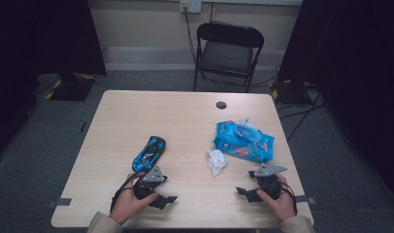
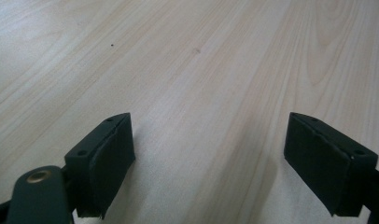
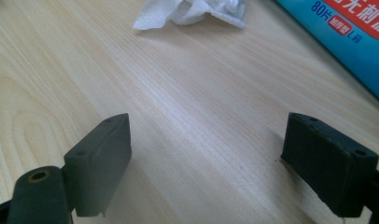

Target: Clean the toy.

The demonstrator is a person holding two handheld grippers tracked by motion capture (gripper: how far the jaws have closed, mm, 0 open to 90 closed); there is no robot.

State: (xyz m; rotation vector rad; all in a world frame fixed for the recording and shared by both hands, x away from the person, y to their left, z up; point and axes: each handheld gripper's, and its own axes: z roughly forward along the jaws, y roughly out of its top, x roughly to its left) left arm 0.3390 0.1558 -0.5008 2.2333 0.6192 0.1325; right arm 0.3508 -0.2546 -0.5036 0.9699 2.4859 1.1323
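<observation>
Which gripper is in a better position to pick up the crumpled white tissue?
Probably the right gripper. Its jaws are open and empty, and the crumpled tissue lies just ahead of them. The left gripper sits by the blue toy car, farther from the tissue.

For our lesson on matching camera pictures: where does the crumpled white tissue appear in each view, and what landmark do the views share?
High view: the crumpled white tissue lies right of centre, beside the blue wipes pack.
Left gripper view: bare tabletop between the open jaws.
Right gripper view: at the top edge, middle.
Shared landmark: the light wooden table.
</observation>
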